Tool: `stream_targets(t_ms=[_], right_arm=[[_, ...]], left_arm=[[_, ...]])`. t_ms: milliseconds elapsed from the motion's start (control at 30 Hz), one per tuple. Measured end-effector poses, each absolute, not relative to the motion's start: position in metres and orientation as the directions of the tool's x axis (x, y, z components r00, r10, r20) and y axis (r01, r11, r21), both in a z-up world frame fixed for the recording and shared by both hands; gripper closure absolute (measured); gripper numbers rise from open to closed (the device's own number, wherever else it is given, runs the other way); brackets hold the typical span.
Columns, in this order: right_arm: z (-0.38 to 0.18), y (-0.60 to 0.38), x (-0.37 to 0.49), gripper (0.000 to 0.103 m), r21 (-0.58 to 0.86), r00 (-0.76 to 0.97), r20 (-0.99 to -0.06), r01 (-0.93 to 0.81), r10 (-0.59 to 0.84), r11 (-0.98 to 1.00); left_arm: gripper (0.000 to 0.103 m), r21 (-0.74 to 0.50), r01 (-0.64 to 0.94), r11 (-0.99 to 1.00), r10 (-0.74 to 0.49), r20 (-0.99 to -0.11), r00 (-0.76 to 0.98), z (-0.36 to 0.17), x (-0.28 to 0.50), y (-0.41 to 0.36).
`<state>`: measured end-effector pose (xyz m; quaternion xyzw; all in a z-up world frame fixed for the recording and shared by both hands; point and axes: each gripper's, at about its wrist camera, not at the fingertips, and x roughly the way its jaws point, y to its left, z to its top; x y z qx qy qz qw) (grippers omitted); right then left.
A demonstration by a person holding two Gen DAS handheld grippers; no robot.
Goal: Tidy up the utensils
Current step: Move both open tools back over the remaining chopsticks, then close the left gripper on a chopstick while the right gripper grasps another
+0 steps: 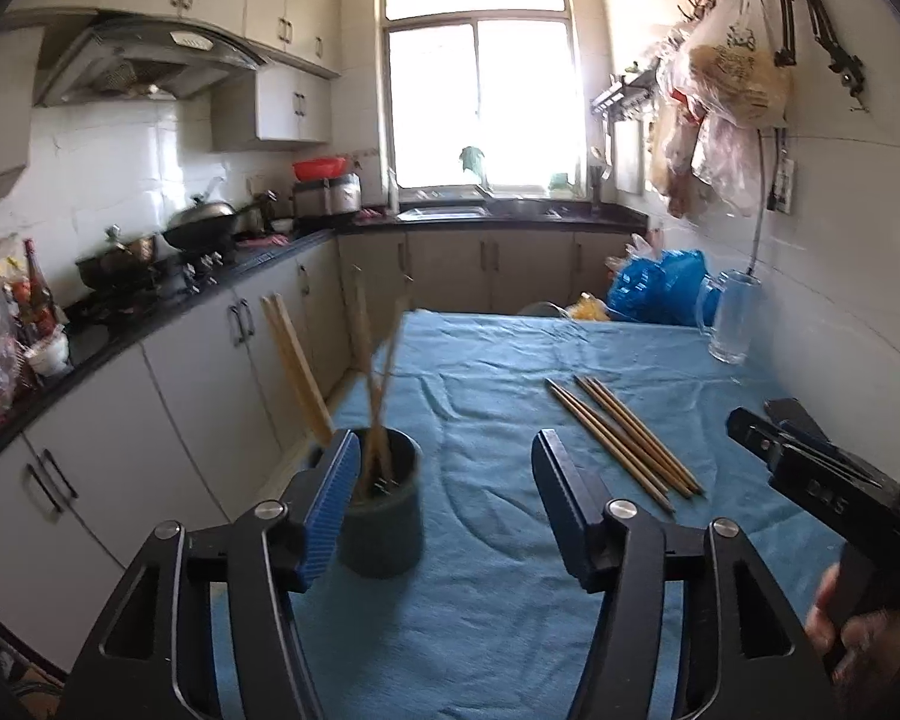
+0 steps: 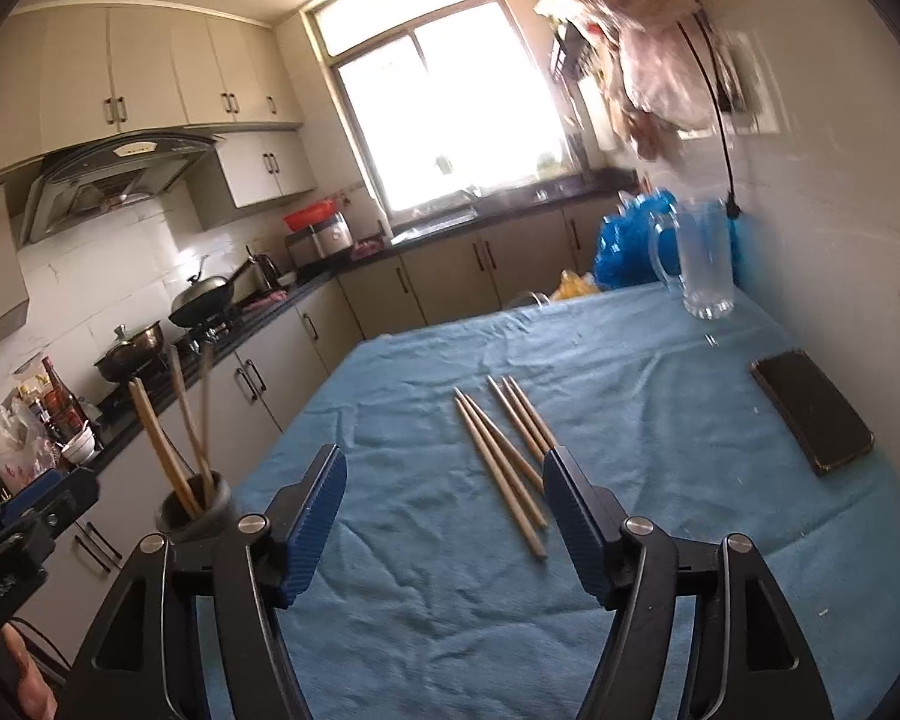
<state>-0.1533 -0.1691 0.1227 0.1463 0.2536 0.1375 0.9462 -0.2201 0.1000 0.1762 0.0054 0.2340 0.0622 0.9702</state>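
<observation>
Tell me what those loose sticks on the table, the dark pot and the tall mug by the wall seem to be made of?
Chopsticks: apparently bamboo or wood, matte pale tan, tapered.
Holder: dark grey, dull and opaque; plastic or glazed ceramic, the look leaves it open.
Mug: clear glass most likely, see-through with bright highlights and a handle.

Counter centre: bare blue cloth [image 2: 426, 612] lies open under and ahead of both tongs.
Left edge: dark holder [image 1: 384, 516] with upright chopsticks [image 1: 378, 396] stands just beside the left tongs [image 1: 444, 456].
Middle: loose chopsticks [image 2: 504, 468] lie flat, reaching the right tongs [image 2: 444, 480].
Right side: phone [image 2: 810, 414] lies flat near the wall.
Far corner: glass mug [image 2: 702, 264] and blue bag [image 2: 624, 246] block the back.
Overhead right: hanging bags [image 1: 726, 90] crowd the wall.
</observation>
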Motion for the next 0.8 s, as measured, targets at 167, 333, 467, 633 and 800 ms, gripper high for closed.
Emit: stream_targets(t_ms=[167,333,467,633,800], right_arm=[[0.093,-0.204,-0.114,0.030,0.326,0.783,-0.563,-0.083,0.264,0.942],[0.067,-0.210,-0.057,0.043,0.299,0.675,-0.673,-0.125,0.302,0.946],[0.051,-0.197,-0.006,0.068,0.311,0.581,-0.729,-0.190,0.362,0.931],[0.036,-0.182,0.038,0.074,0.314,0.528,-0.755,-0.228,0.388,0.921],[0.024,-0.175,0.063,0.080,0.285,0.494,-0.786,-0.244,0.372,0.927]], left_arm=[[0.043,0.005,-0.015,1.000,0.015,-0.541,0.841,0.150,-0.204,0.082],[0.043,-0.032,0.045,0.998,-0.055,-0.630,0.775,0.123,-0.177,0.064],[0.046,-0.099,0.083,0.992,-0.128,-0.678,0.724,0.106,-0.149,0.051],[0.068,-0.168,0.083,0.982,-0.181,-0.732,0.657,0.084,-0.095,0.034],[0.069,-0.236,0.072,0.969,-0.232,-0.773,0.590,0.058,-0.038,0.024]])
